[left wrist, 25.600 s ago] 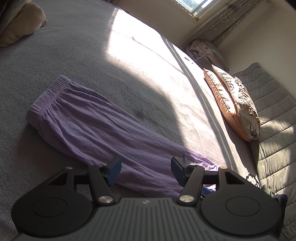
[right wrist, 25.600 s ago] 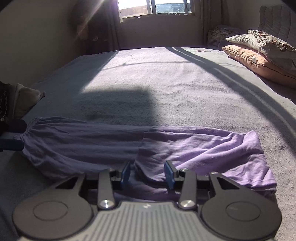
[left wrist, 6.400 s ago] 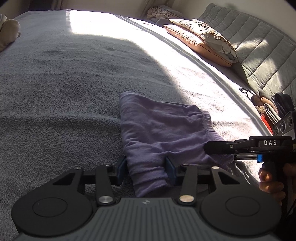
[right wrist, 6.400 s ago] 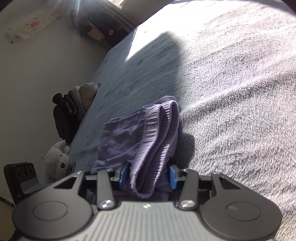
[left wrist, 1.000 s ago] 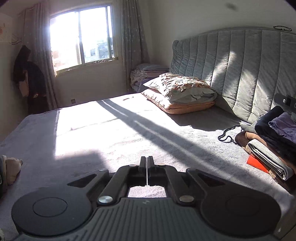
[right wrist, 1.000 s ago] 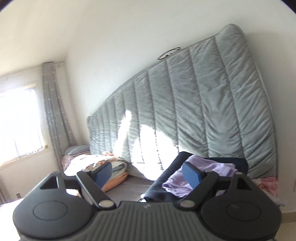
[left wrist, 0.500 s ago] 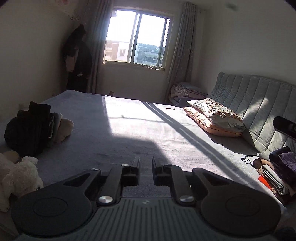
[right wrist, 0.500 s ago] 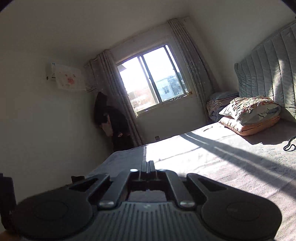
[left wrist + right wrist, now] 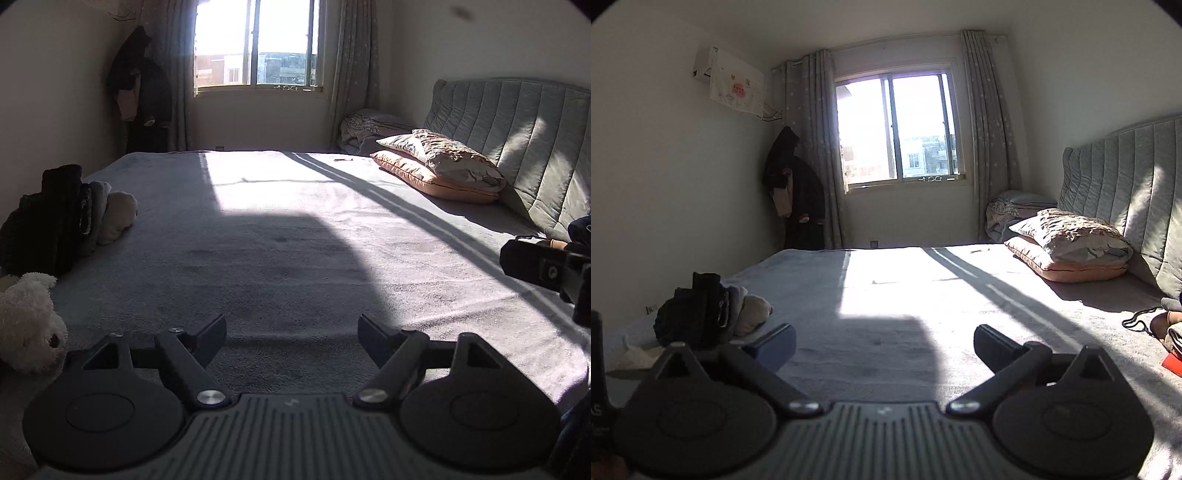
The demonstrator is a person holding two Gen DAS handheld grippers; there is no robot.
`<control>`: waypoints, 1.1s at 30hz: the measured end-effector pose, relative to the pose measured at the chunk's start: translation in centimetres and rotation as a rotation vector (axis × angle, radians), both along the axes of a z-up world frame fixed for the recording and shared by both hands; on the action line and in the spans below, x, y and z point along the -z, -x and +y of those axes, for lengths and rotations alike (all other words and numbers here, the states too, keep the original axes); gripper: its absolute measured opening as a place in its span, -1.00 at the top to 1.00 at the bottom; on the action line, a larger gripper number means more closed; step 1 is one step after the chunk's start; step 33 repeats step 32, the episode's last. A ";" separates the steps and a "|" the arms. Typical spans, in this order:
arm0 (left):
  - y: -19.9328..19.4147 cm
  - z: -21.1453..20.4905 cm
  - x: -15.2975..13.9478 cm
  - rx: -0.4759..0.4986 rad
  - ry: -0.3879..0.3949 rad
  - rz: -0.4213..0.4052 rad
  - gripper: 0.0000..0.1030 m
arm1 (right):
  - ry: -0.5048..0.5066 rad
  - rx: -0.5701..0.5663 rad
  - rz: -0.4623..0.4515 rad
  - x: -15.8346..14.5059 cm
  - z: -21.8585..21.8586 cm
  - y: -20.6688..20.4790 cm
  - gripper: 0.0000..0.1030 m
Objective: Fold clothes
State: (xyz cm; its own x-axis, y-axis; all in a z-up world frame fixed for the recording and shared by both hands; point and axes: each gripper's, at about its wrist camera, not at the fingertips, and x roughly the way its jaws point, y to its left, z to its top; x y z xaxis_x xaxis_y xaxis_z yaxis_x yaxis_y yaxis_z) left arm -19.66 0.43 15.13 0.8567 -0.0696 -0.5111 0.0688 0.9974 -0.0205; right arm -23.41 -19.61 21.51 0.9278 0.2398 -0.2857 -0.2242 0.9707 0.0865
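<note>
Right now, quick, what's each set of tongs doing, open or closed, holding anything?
Left tongs: open, holding nothing, above the bed.
Right tongs: open, holding nothing.

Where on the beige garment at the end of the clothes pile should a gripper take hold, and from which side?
Grip the beige garment on its rounded outer bulge, coming from the open bed side on its right. That end sticks out clear of the dark clothes stacked against its left, so the left gripper, open and empty, would likely pinch it alone.
</note>
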 end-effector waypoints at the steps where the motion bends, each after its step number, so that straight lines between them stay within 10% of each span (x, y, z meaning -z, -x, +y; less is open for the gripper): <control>1: -0.9 0.2 1.2 -0.012 -0.009 0.033 -0.58 | 0.014 0.005 0.037 1.1 0.0 -1.3 -0.99; 5: -6.3 1.6 5.1 -0.029 0.001 0.187 -0.58 | 0.072 0.027 0.183 5.4 0.2 -6.6 -0.99; 13: -13.8 1.1 8.3 -0.039 -0.051 0.196 -0.68 | 0.188 0.071 0.475 14.1 0.6 -17.2 -0.99; 19: -16.4 1.8 12.3 -0.122 0.003 0.154 -1.00 | 0.187 0.161 0.434 20.6 -0.6 -19.8 -1.00; 33: -17.7 1.0 13.2 -0.074 0.026 0.103 -1.00 | 0.166 0.163 0.360 20.6 1.6 -19.9 -0.99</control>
